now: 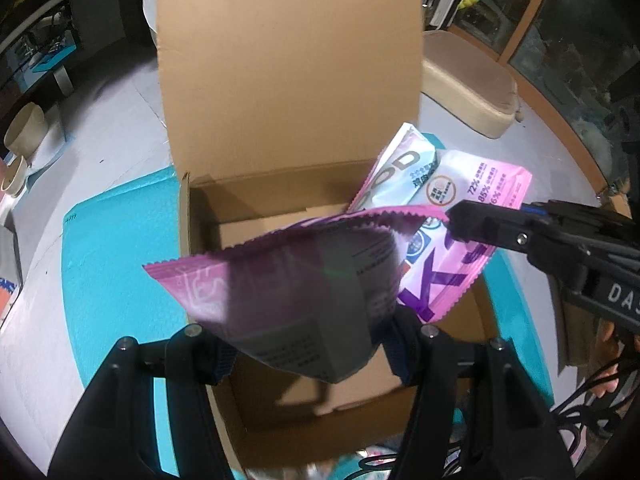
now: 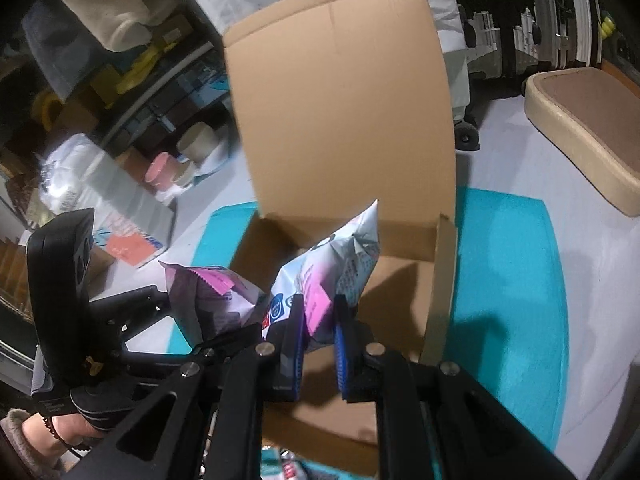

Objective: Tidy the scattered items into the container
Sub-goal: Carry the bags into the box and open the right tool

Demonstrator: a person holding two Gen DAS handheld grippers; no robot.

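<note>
An open cardboard box [image 1: 200, 216] with its lid up stands on a turquoise mat [image 1: 116, 264]; it also shows in the right wrist view [image 2: 440, 280]. My left gripper [image 1: 308, 356] is spread wide around a pink-and-grey pouch [image 1: 288, 300] that hangs over the box opening. My right gripper [image 2: 318, 320] is shut on a white-and-pink pouch [image 2: 344, 256] and holds it above the box. That pouch [image 1: 452, 192] and the right gripper's fingers [image 1: 480, 228] also show in the left wrist view. The left gripper's pouch [image 2: 208, 296] shows in the right wrist view.
A beige padded stool [image 2: 580, 128] stands on the grey floor to the right of the mat. Bowls, a pink cup [image 2: 162, 172], boxes and bags lie at the left. Another packet [image 2: 288, 464] lies at the near edge of the box.
</note>
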